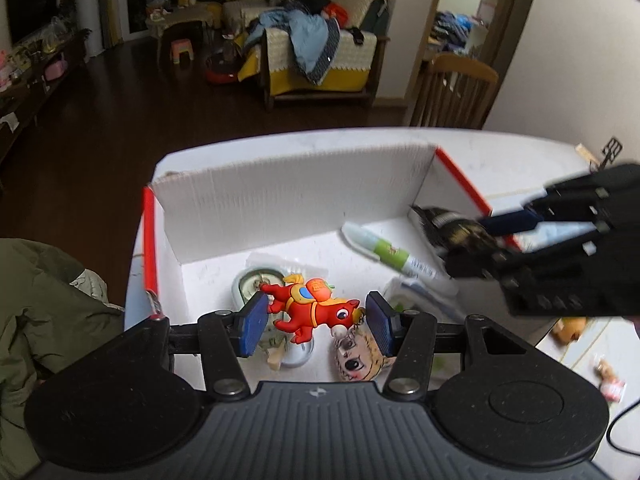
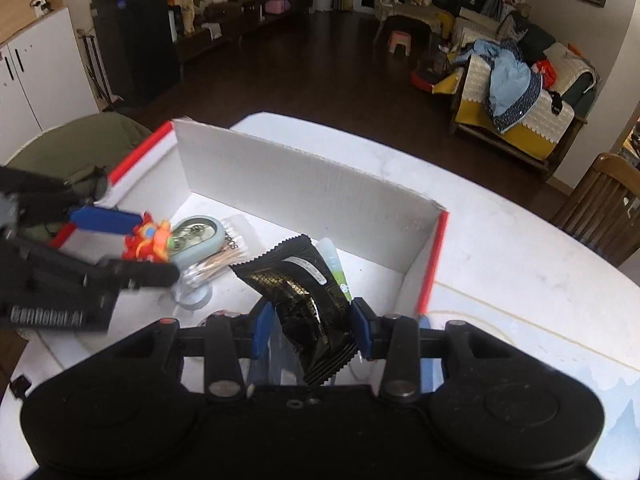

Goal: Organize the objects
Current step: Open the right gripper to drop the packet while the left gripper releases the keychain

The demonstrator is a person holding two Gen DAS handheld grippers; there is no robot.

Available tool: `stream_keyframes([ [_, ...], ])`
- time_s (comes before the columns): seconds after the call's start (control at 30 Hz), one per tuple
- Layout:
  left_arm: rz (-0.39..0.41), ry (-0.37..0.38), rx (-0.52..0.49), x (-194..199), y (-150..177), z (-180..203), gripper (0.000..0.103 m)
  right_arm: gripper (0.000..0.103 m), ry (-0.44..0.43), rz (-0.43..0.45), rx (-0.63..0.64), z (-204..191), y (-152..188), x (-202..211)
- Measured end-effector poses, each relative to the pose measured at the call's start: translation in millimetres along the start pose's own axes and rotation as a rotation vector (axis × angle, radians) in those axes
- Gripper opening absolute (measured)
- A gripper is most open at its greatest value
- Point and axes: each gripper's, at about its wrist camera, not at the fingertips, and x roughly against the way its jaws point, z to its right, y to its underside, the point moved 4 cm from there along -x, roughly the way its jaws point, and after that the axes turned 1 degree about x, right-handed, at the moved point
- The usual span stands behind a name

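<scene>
Box [image 1: 304,200] sits on the table [image 2: 520,264]. Left gripper [image 1: 316,320] clamps a red toy horse [image 1: 316,312] over it; right gripper [image 2: 310,334] clamps a black packet [image 2: 304,292]. Risk: crowded grippers may collide. Contents: tube [image 1: 384,252], round tin [image 2: 196,234], cotton swabs [image 2: 218,258].

You see a red toy horse [image 1: 316,312] clamped lengthwise between blue pads above the white box [image 1: 280,200], head to the right. A black foil packet [image 2: 308,300] hangs tilted over the box interior, gripped at its lower half
</scene>
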Motion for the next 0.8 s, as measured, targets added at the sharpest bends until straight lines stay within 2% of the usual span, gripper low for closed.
stream_keyframes([
  [0.33, -0.041, 0.013, -0.137, -23, 16, 23, 0.053, 0.042, 0.016, -0.091, -0.020, -4, -3, -45],
  [0.6, -0.105, 0.019, -0.119, -40, 21, 20, 0.053, 0.042, -0.009, -0.121, -0.039, -7, 4, -53],
  [0.8, -0.138, 0.028, -0.096, -44, 24, 17, 0.053, 0.048, -0.039, -0.100, -0.064, -4, 5, -42],
])
